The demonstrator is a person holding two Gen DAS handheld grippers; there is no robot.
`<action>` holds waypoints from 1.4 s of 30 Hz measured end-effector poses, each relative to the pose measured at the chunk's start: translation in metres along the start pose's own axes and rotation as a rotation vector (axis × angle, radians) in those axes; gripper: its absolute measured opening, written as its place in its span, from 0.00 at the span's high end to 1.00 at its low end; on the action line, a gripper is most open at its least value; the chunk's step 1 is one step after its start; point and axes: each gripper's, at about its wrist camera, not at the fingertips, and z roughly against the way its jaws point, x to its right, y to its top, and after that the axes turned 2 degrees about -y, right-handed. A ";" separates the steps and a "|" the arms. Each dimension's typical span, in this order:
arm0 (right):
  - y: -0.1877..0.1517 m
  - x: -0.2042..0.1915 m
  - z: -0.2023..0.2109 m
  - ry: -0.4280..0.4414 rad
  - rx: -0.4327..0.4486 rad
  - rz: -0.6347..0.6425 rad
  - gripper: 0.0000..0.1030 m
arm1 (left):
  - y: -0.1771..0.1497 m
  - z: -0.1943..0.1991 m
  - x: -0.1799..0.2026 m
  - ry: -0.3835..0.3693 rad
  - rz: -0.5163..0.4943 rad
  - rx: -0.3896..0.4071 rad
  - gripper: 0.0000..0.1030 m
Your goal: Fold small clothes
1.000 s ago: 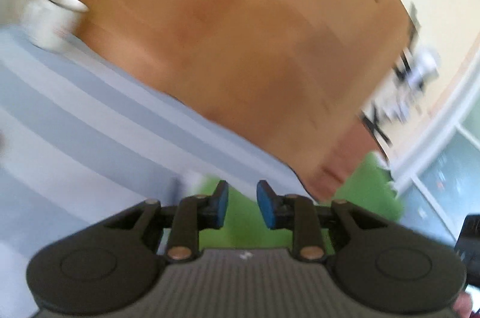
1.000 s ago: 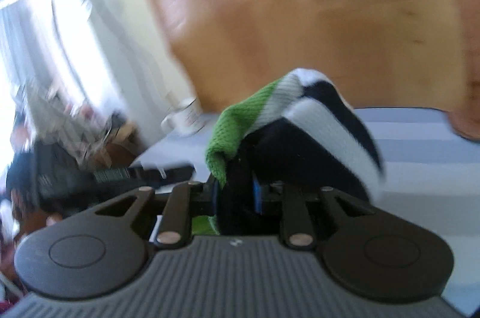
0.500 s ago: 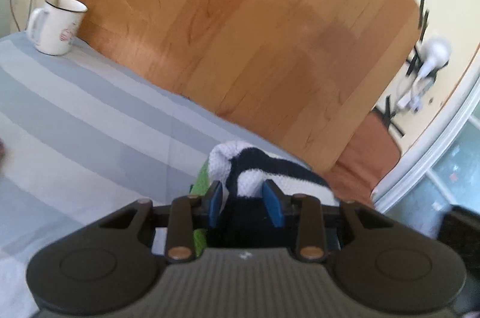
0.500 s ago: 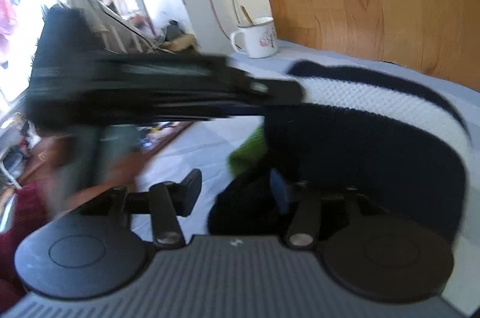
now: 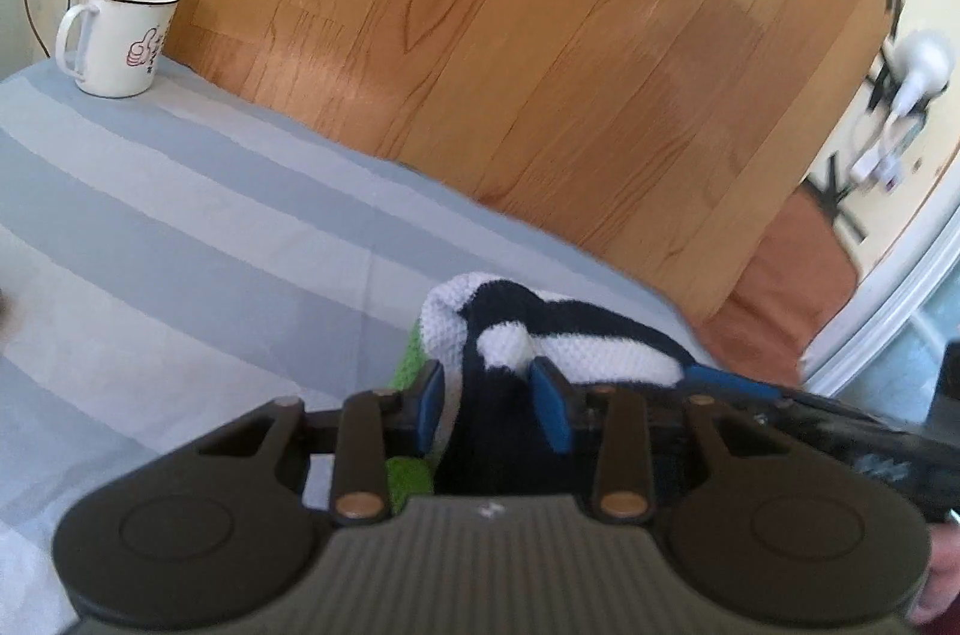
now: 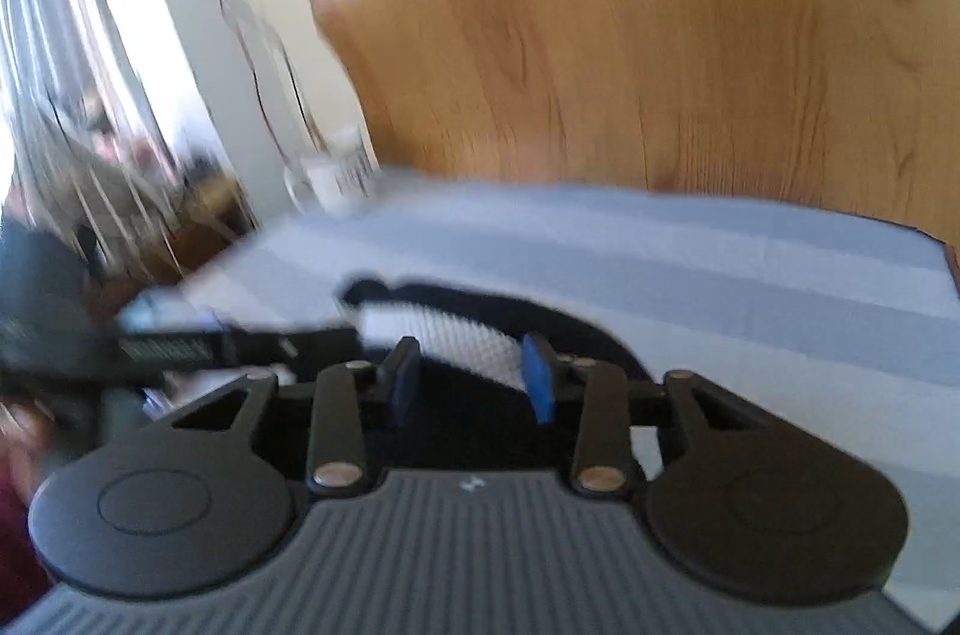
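Observation:
A small knitted garment [image 5: 570,335] in navy, white and green lies bunched on the striped sheet [image 5: 180,227]. My left gripper [image 5: 489,407] is shut on a navy fold of it, and a green part [image 5: 408,365] shows beside its left pad. One finger of the right gripper [image 5: 732,380] rests along the garment's right edge. In the blurred right wrist view, my right gripper [image 6: 471,383] has its jaws closing, with a white stripe of the garment [image 6: 468,335] between pads that stand apart. The left gripper's black body crosses that view at the left.
A white mug [image 5: 120,41] with a stick in it stands at the sheet's far left corner. A wooden headboard [image 5: 540,35] rises behind the bed. Cables and a white device [image 5: 918,65] hang on the wall at the right. The mug [image 6: 336,173] shows blurred in the right wrist view.
My left gripper moved onto the garment and now has navy fabric between its pads. My right gripper let go of the raised fold, spread its jaws, then narrowed them. The garment now lies lower.

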 end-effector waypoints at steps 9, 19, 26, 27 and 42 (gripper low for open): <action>-0.022 0.001 -0.003 -0.014 0.063 -0.015 0.64 | -0.007 -0.008 0.004 0.114 -0.082 0.010 0.51; -0.038 -0.025 0.038 -0.073 0.221 0.029 0.43 | -0.015 0.002 0.010 0.201 -0.099 0.040 0.40; -0.066 0.001 0.059 -0.112 0.276 -0.132 0.35 | -0.018 0.006 0.012 0.223 -0.110 0.044 0.37; -0.070 0.008 0.059 -0.107 0.271 -0.178 0.35 | -0.018 0.006 0.011 0.225 -0.108 0.044 0.36; -0.109 0.062 0.050 0.023 0.205 -0.499 0.22 | -0.037 0.044 0.002 0.207 -0.090 0.165 0.24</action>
